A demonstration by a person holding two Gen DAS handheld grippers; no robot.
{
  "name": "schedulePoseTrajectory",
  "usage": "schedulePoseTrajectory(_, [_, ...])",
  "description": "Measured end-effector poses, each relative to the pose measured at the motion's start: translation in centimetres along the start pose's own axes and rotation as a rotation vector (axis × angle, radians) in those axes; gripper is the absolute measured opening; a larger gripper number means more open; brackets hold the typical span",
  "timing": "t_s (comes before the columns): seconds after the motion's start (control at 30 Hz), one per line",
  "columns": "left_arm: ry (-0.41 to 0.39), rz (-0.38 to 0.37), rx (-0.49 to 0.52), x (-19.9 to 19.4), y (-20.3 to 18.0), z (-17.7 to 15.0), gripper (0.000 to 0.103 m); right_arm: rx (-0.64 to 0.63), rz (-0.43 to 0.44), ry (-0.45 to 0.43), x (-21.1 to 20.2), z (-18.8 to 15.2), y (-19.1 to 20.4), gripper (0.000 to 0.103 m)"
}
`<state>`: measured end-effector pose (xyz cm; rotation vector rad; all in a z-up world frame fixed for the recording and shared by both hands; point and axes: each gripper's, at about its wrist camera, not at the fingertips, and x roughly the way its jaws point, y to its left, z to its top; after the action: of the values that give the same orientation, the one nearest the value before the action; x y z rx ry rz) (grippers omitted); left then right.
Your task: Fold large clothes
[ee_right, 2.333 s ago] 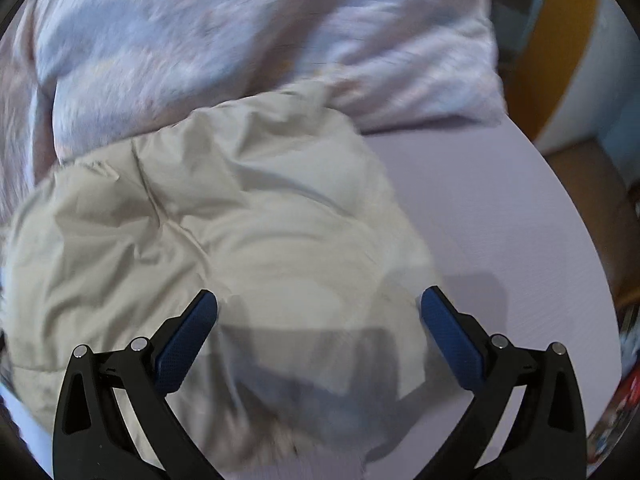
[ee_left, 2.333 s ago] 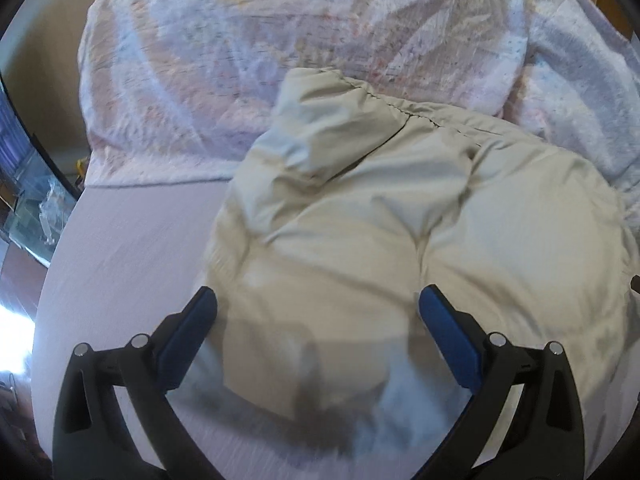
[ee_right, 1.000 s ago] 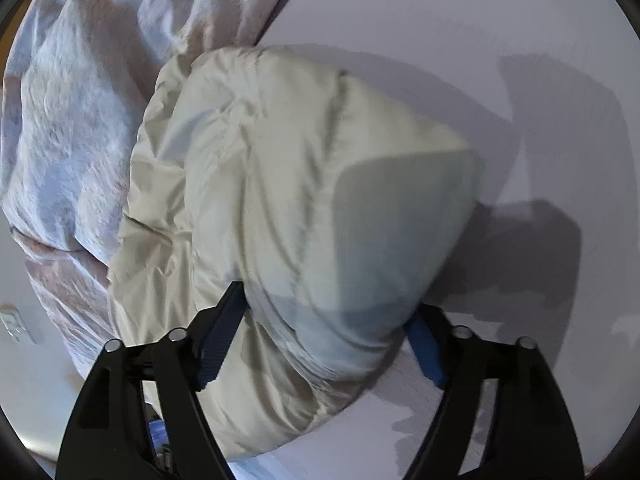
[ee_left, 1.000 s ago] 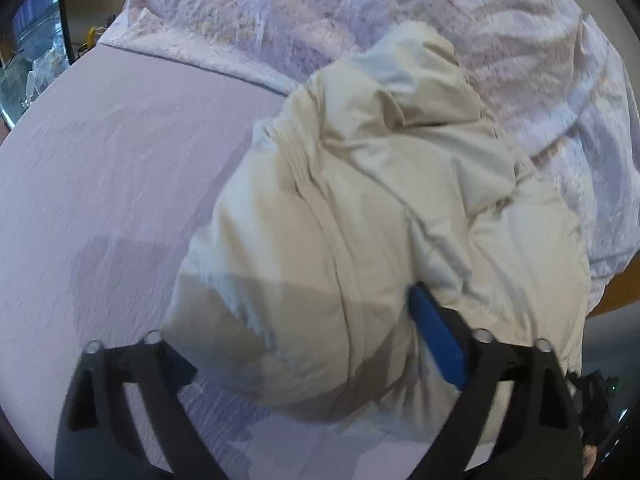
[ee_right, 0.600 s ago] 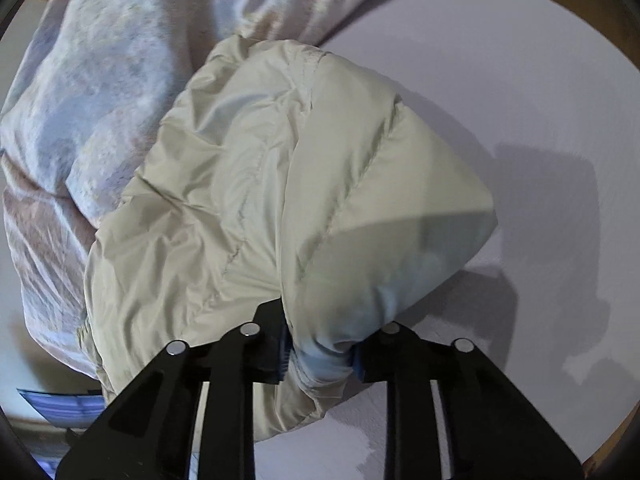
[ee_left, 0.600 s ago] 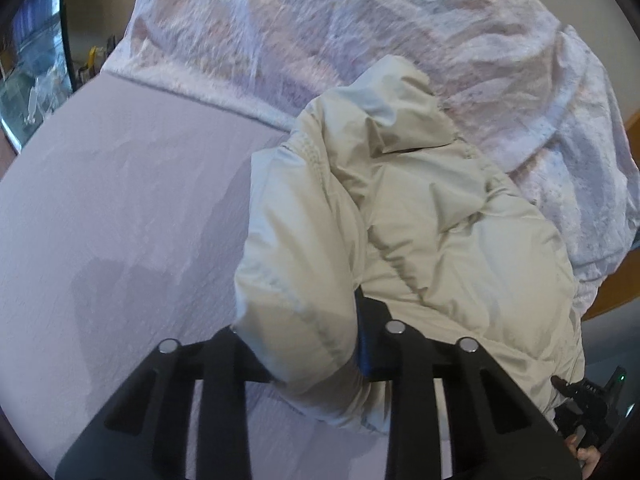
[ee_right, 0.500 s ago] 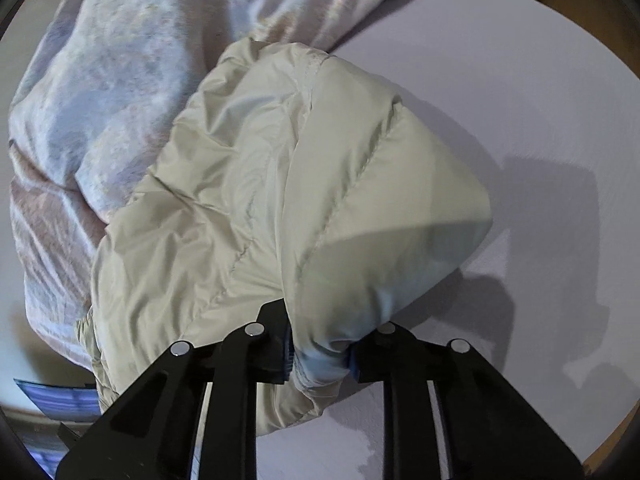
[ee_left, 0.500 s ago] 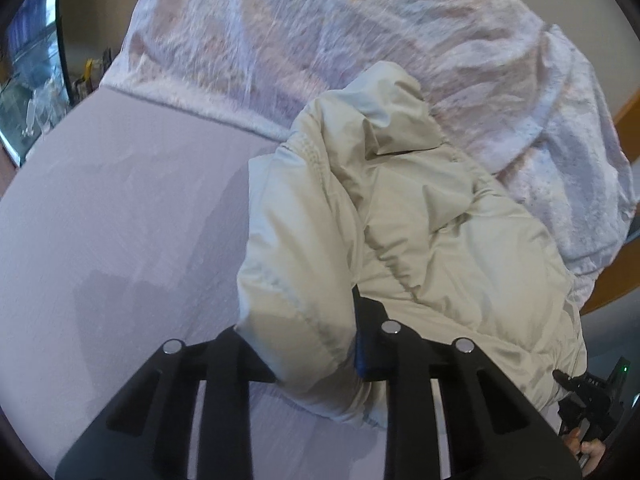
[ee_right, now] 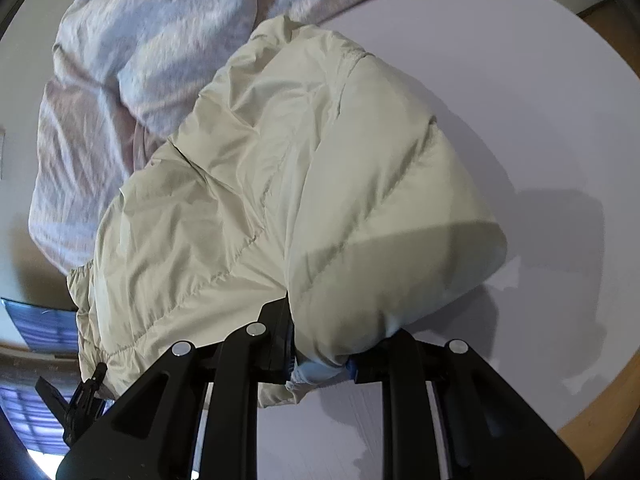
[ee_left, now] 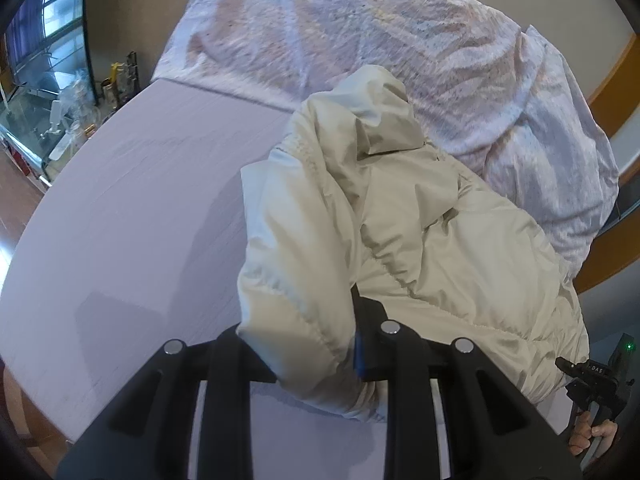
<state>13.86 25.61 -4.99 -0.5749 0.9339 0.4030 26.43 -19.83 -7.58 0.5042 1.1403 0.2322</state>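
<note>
A cream puffy hooded jacket (ee_left: 420, 240) lies on a lilac bed sheet (ee_left: 140, 200). My left gripper (ee_left: 316, 356) is shut on one bottom corner of the jacket and holds it raised off the sheet. My right gripper (ee_right: 320, 364) is shut on the other bottom corner of the jacket (ee_right: 320, 168), also raised. The hood (ee_left: 380, 108) lies at the far end, against the duvet. The right gripper's body shows at the lower right of the left wrist view (ee_left: 596, 376).
A rumpled pale patterned duvet (ee_left: 380, 40) is piled at the far end of the bed, also in the right wrist view (ee_right: 140, 40). A wooden bed frame edge (ee_right: 600, 400) runs at the right. A cluttered shelf (ee_left: 68, 120) stands left of the bed.
Both grippers came down open over the jacket's bottom edge, closed on its two corners, and have since lifted them slightly off the sheet.
</note>
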Motion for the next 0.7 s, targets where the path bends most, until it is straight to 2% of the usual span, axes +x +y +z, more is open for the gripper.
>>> schedulePoseTrajectory(0.23, [0.001,0.03,0.004,-2.6,1.3,-3.1,0.025,-0.032,-0.004,0.016,-1.2,-3.8,-0.8,0.019])
schedulePoseTrajectory(0.33, [0.012,0.053,0.01,-2.6,1.6,-4.5,0.028,-0.041,-0.027,0.012,-1.7,-4.1,-1.4,0.026])
schedulePoseTrajectory(0.37, [0.016,0.057,0.005,-2.5,1.7,-4.7,0.029,-0.036,-0.036,0.013,-1.7,-3.9,-1.3,0.031])
schedulePoseTrajectory(0.43, [0.023,0.062,-0.007,-2.4,1.9,-5.0,0.036,-0.026,-0.07,0.005,-2.4,-3.8,-1.7,0.041])
schedulePoseTrajectory(0.5, [0.026,0.073,-0.014,-2.4,2.1,-5.1,0.04,-0.019,-0.098,-0.02,-3.3,-3.6,-2.3,0.055])
schedulePoseTrajectory(0.53, [0.028,0.079,-0.015,-2.4,2.2,-5.2,0.047,-0.015,-0.115,-0.041,-3.9,-3.5,-2.6,0.059])
schedulePoseTrajectory(0.6, [0.033,0.105,-0.012,-2.3,2.3,-5.3,0.058,-0.017,-0.176,-0.095,-5.2,-3.1,-2.8,0.064])
schedulePoseTrajectory(0.7, [0.036,0.116,-0.002,-2.2,2.2,-5.5,0.066,-0.05,-0.257,-0.194,-7.0,-2.1,-2.1,0.064])
